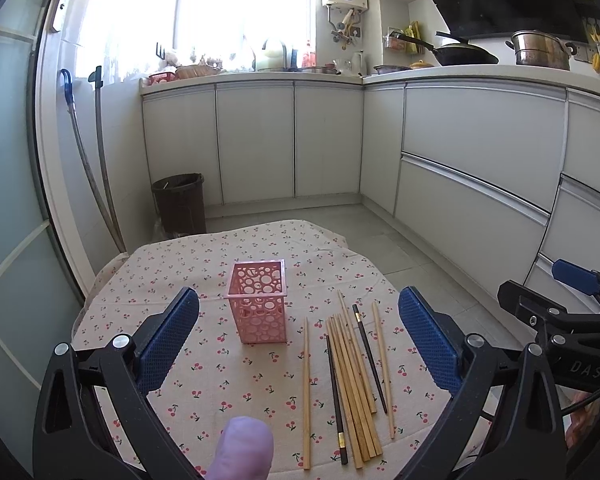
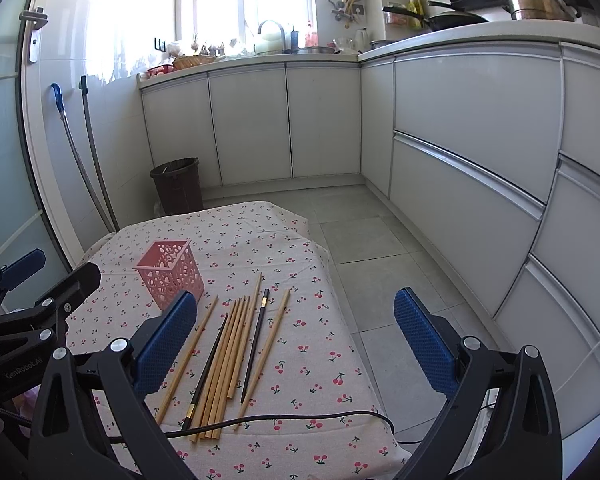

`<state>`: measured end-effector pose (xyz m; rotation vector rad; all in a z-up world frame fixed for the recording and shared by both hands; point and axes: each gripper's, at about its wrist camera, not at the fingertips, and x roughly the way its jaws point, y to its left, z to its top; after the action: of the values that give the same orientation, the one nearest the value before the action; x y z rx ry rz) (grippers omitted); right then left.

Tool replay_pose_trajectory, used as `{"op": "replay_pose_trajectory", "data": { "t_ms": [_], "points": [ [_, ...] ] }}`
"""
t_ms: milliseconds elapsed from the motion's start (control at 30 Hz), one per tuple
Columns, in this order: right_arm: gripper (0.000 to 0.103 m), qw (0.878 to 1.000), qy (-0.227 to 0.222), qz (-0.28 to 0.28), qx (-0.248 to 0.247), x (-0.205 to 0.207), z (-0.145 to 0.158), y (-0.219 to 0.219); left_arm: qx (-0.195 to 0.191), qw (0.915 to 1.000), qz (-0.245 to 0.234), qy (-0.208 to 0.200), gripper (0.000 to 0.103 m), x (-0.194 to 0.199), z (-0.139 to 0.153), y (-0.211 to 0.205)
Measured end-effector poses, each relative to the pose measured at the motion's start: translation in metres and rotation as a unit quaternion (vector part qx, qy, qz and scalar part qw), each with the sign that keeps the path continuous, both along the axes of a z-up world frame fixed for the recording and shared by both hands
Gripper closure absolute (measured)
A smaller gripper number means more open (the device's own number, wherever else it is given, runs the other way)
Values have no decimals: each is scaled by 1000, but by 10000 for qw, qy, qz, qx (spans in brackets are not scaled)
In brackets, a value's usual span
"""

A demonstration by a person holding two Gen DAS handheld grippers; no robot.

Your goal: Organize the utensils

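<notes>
Small table covered by a cherry-print cloth, set in a kitchen with pale cabinets along the back and right. Pink perforated holder stands upright near the middle of the cloth; nothing seen inside it. Just to its right, apart from it, a loose row of chopsticks lies flat, pointing away from the cameras: mostly light bamboo ones packed side by side, one bamboo stick lying a little off on the holder's side, another on the far right edge. Two dark chopsticks are mixed in, one within the bundle, one near its right side. Left gripper: blue padded fingers spread wide, holder and most of the chopsticks framed between them, nothing gripped, held above the cloth. A fingertip shows at the bottom edge of that view. Right gripper: fingers likewise wide apart, empty, hovering over the right part of the table with the chopsticks below its left finger. A black cable runs across the near ends of the chopsticks in the right view. Dark bin on the floor behind the table; pots on the counter at the back right.
</notes>
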<state>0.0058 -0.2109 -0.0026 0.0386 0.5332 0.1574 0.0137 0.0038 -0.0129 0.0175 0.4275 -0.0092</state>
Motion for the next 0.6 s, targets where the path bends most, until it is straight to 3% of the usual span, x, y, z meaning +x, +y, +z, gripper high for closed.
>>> {"op": "replay_pose_trajectory", "data": {
  "t_ms": [600],
  "points": [
    [7,10000,11,3,-1,0,0,0,12,10000,8,17,7,2,-2,1]
  ]
}}
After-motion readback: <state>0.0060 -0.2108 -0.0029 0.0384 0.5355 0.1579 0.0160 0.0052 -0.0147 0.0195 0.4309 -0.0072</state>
